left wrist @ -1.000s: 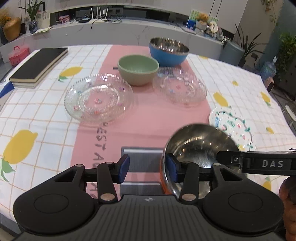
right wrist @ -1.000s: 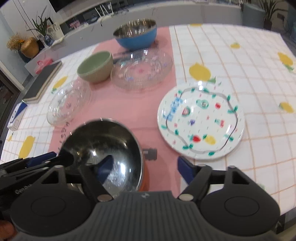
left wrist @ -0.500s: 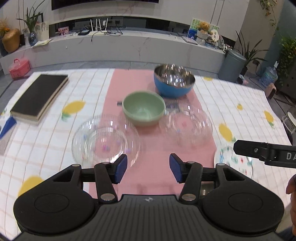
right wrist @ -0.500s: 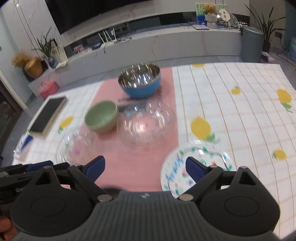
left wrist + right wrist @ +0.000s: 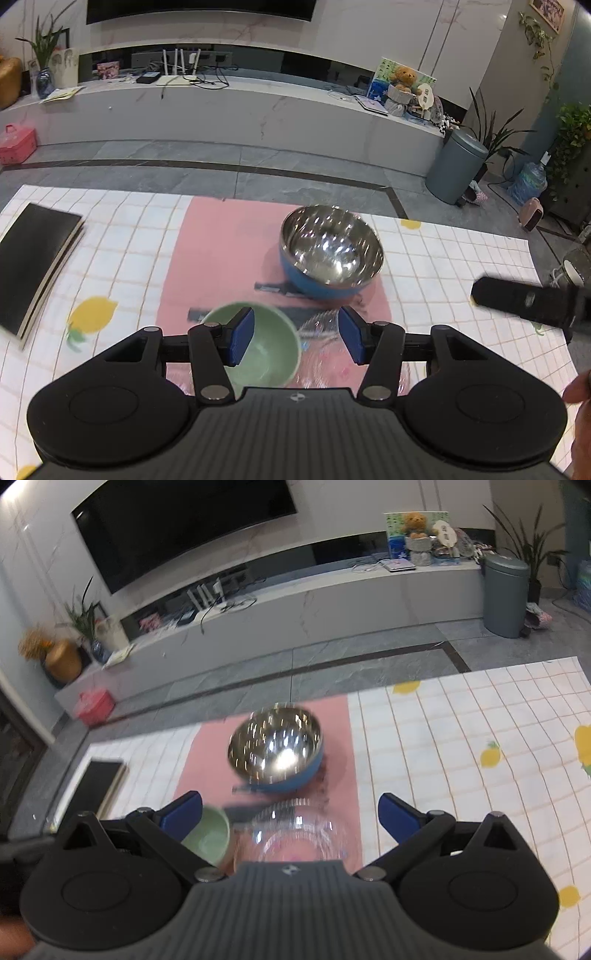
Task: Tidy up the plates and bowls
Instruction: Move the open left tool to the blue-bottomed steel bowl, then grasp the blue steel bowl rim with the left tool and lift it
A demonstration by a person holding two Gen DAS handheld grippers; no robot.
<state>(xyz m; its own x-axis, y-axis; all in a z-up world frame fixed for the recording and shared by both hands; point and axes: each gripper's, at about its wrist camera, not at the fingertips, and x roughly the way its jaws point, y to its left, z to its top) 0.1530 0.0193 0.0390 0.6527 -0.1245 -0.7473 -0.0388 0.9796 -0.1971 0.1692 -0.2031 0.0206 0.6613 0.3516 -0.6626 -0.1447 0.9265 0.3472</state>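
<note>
Round shiny steel bowl (image 5: 330, 251), blue outside; matte green bowl (image 5: 264, 345).

Even, soft indoor light; bright glints on the steel bowl (image 5: 275, 747). Motion blur smears the tablecloth (image 5: 110, 258) and near dishes; fisheye bends edges, corners dark.

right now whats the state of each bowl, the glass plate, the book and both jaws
blue steel bowl: upright, empty
green bowl: upright, empty
glass plate: flat on the pink runner, empty
black book: closed, lying flat
left gripper: jaws apart, gripping nothing
right gripper: jaws opening wide, gripping nothing
</note>
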